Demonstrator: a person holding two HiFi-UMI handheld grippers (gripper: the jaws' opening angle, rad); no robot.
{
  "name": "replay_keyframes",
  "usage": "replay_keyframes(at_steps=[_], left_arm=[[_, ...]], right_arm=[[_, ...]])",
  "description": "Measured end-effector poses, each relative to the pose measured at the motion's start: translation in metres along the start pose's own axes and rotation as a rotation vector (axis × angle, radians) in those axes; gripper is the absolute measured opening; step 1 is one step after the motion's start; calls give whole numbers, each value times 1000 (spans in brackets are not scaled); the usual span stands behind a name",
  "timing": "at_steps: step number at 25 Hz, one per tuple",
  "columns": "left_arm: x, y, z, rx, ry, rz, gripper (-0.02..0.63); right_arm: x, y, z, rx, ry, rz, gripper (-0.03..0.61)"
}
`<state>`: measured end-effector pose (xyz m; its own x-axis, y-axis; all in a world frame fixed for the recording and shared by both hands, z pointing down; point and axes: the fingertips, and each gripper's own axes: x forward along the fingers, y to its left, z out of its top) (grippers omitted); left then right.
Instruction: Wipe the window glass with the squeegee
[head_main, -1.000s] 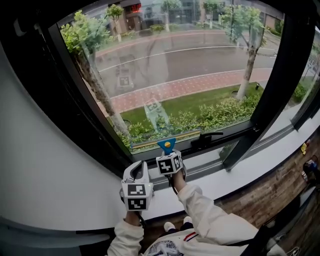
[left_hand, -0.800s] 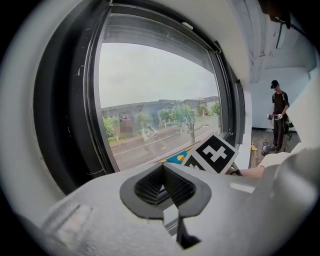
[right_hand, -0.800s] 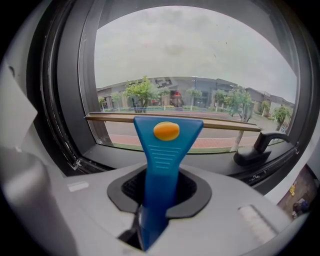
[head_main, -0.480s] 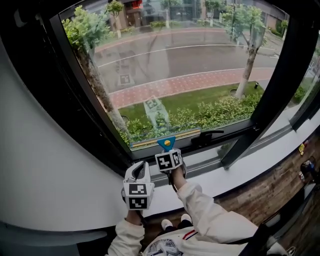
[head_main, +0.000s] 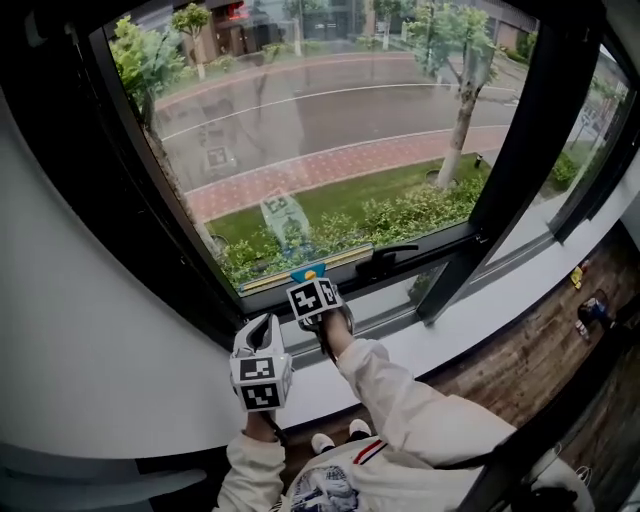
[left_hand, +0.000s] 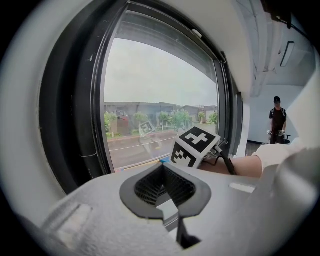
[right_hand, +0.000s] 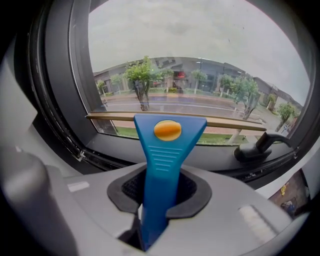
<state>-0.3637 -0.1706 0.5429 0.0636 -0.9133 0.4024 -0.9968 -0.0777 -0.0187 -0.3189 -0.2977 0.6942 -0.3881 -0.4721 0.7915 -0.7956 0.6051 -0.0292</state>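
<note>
- The right gripper (right_hand: 156, 209) was clamped on the blue handle of the squeegee (right_hand: 167, 150).
- Its blade (right_hand: 220, 123) lay along the bottom edge of the window glass (head_main: 320, 150), just above the lower frame and near the window handle (head_main: 385, 262).
- The left gripper (left_hand: 169, 207) hung beside it, jaws together on nothing.
- From this, a downward pass seemed at its end. How much of the pane was left to wipe could not be told.
</note>
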Motion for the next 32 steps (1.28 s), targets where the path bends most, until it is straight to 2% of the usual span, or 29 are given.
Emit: replay_keyframes(at_steps=[7,10,13,17,20,24,30,32], left_arm=[[-10,-7,-11,-37,-14,-42,0],[-18,-22,-19,-60,-27,-87,0],[-26,-36,-29,-67,-45,-123,0],[-40,-59,-48,-70,-51,-157,0],[-65,-91,-74,-77,-28,-161,0],[-103,-143,-98,-72,-42,-128,0],[-150,-265,-126,-92,-72,-45,2],[-155,-313,-129,-116,-68,-52,0]], right_arm=[[-4,0,-2,16,27,38,94],[-23,-4,-10,51,-24,46,80],[-60,-16,-34,80,-74,-2,80],[-114,-36,-64,116,-187,17,80],[-165,-60,-106,126,-237,63,80],[-235,-98,-172,137,-318,103,80],[-334,-166,-286,104,-406,129,80],[-365,-191,-319,91,-410,123,78]])
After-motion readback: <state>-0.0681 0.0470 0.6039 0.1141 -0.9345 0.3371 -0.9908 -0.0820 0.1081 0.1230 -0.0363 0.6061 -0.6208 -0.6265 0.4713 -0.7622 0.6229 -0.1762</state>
